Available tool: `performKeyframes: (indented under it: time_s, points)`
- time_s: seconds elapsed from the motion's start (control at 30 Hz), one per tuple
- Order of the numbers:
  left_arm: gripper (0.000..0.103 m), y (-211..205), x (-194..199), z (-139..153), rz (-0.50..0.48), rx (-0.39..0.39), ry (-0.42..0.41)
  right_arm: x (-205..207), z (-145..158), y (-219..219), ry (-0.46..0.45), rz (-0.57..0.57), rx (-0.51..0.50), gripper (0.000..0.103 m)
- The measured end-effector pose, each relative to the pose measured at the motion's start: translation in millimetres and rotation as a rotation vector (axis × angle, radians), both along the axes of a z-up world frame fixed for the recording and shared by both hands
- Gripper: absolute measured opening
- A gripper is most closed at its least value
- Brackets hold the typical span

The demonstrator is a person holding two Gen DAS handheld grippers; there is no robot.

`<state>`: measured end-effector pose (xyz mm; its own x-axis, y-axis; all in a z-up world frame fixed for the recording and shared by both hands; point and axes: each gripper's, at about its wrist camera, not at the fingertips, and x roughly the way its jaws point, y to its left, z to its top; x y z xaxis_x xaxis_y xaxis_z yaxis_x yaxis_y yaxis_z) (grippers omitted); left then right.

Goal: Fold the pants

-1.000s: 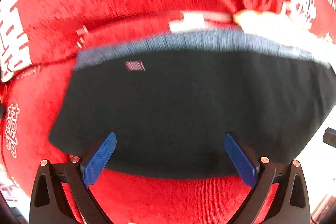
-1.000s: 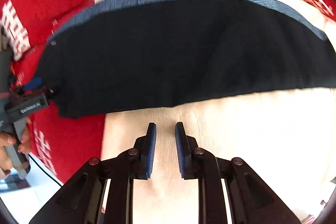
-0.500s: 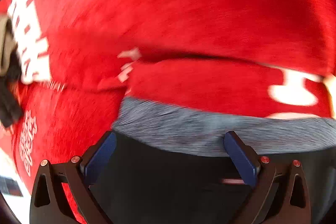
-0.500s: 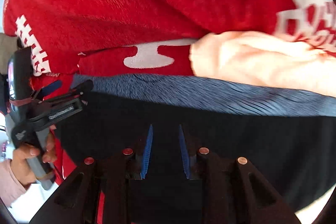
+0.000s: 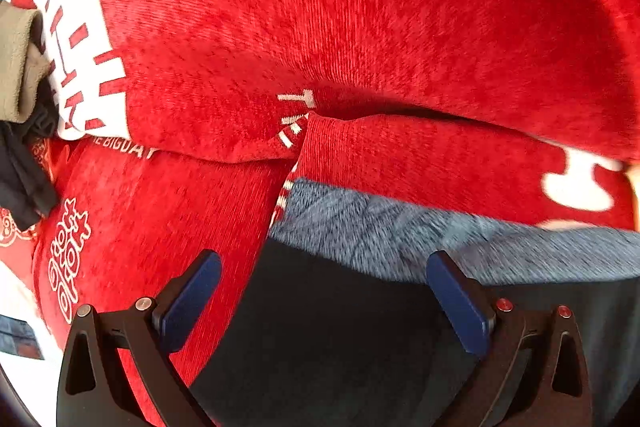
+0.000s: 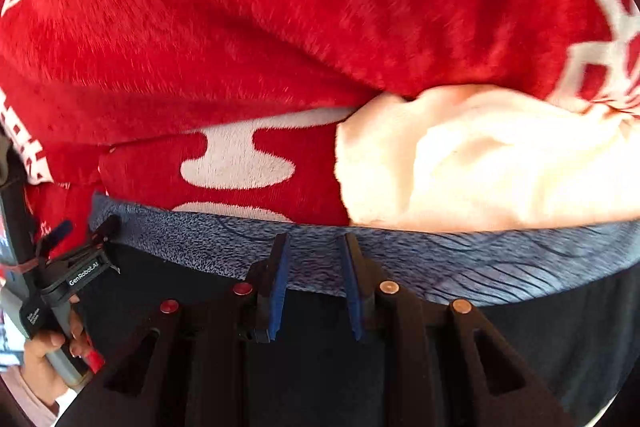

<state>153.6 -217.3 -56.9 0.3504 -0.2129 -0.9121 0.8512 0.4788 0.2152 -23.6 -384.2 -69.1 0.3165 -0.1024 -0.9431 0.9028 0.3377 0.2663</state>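
The dark pants point(image 5: 328, 347) lie flat on a red blanket point(image 5: 360, 27), their blue-grey fleecy band point(image 5: 380, 243) along the far edge. My left gripper point(image 5: 324, 291) is open wide above the band's left corner, one pad over the blanket and one over the pants. The right gripper point(image 6: 314, 267) hovers over the same band point(image 6: 480, 267) further right. Its jaws are opening, with a narrow gap and no cloth pinched between them. In the right wrist view the left gripper point(image 6: 86, 227) shows at the pants' point(image 6: 560, 347) left corner, held by a hand point(image 6: 44, 351).
A cream cloth point(image 6: 480, 163) lies bunched just beyond the band on the right. Olive and dark garments point(image 5: 18, 75) sit at the far left of the blanket. The blanket carries white printed characters point(image 5: 80, 39). A pale surface point(image 5: 24, 311) shows past its lower left edge.
Both grippers have moved forward across the pants, from the near edge to the grey band. The right jaws have widened a little. The cream cloth now lies ahead of the right gripper.
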Motion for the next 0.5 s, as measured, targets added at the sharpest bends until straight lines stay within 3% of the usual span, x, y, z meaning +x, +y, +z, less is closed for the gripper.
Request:
performKeyframes:
  time_s: [0.07, 0.13, 0.3, 0.4, 0.5]
  points:
    - [0.103, 11.8, -11.6, 9.4, -0.020, 0.009, 0.022, -14.3, 11.0, 8.1, -0.030, 0.000, 0.009, 0.052]
    - [0.103, 22.6, -31.4, 12.0, -0.047, 0.036, 0.057, -28.8, 17.8, 19.8, -0.026, 0.000, 0.017, 0.059]
    - [0.103, 42.9, -85.4, -4.9, -0.100, 0.143, 0.125, -74.9, 31.3, 60.2, 0.059, 0.020, 0.011, 0.059]
    - [0.103, 55.8, -107.5, -5.0, -0.089, 0.178, 0.152, -115.7, 19.8, 78.2, 0.105, -0.005, 0.084, 0.065]
    - [0.103, 61.8, -128.0, 3.6, -0.104, 0.210, 0.160, -140.3, 25.8, 87.7, 0.036, -0.035, 0.078, 0.064]
